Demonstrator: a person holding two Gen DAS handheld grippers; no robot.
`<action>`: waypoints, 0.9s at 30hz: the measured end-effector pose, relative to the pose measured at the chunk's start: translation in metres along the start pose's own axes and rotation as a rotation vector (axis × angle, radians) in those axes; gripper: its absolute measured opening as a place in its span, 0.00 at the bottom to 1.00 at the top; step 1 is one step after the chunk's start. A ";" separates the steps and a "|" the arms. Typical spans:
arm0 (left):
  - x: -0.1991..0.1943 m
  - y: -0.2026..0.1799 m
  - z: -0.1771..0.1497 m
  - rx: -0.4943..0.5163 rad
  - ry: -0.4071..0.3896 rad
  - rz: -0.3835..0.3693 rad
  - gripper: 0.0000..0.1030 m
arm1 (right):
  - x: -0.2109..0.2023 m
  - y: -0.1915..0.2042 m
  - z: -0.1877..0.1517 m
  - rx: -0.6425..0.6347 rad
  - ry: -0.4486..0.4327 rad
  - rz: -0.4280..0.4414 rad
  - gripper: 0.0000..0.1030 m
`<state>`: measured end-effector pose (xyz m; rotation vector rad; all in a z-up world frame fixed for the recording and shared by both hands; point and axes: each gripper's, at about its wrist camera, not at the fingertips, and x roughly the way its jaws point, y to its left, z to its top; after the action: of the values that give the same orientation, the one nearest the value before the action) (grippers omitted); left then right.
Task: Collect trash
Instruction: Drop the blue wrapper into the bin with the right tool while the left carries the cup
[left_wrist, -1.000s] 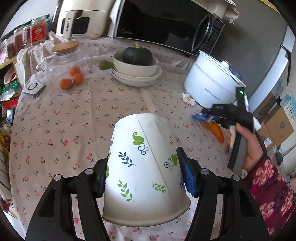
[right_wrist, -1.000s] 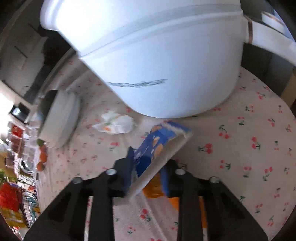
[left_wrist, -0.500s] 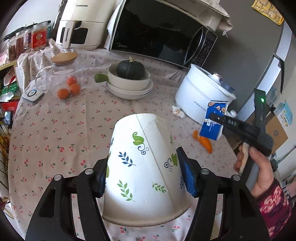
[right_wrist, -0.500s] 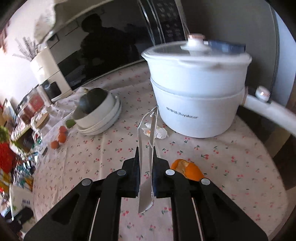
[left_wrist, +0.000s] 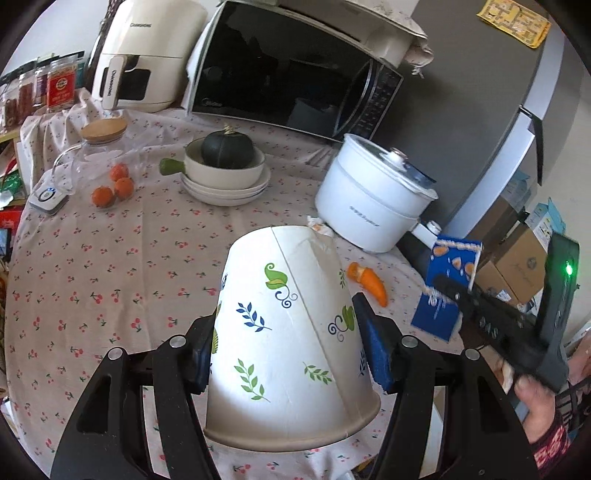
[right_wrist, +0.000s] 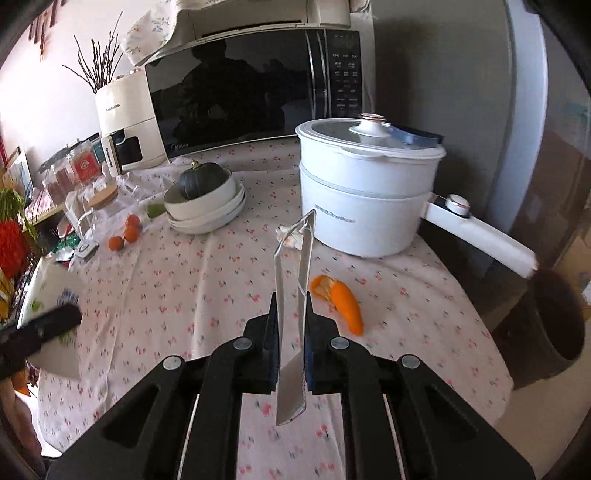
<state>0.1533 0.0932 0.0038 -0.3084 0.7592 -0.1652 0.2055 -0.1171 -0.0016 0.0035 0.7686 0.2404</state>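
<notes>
In the left wrist view, the left claw (left_wrist: 284, 336) grips a white paper cup printed with green and blue leaves (left_wrist: 288, 321), its blue pads pressed on both sides and the cup's base pointing away from the camera, above the cherry-print tabletop (left_wrist: 110, 266). At about 3 o'clock the right claw (left_wrist: 448, 291), held in a person's hand (left_wrist: 539, 398), is closed on a flattened blue snack wrapper (left_wrist: 448, 266). A strip of orange peel (left_wrist: 369, 282) lies on the cloth at 2 o'clock, near a white electric pot (left_wrist: 373, 199). In the right wrist view, the right claw (right_wrist: 291, 325) is clamped tight on the wrapper (right_wrist: 293, 280), seen edge-on and upright. The peel (right_wrist: 341, 297) lies at 2 o'clock; a crumpled white tissue (right_wrist: 291, 234) sits at 12 o'clock against the pot (right_wrist: 365, 192). The cup (right_wrist: 51, 306) shows at 9 o'clock.
</notes>
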 end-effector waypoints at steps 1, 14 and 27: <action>-0.001 -0.004 -0.001 0.006 -0.002 -0.006 0.59 | -0.007 0.000 -0.005 -0.008 -0.003 -0.020 0.10; -0.007 -0.049 -0.020 0.118 0.007 -0.071 0.59 | -0.065 -0.017 -0.076 -0.027 0.043 -0.132 0.10; -0.005 -0.075 -0.039 0.201 0.036 -0.104 0.59 | -0.082 -0.041 -0.147 0.007 0.175 -0.159 0.18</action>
<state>0.1193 0.0150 0.0055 -0.1544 0.7555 -0.3438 0.0562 -0.1871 -0.0546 -0.0724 0.9395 0.0867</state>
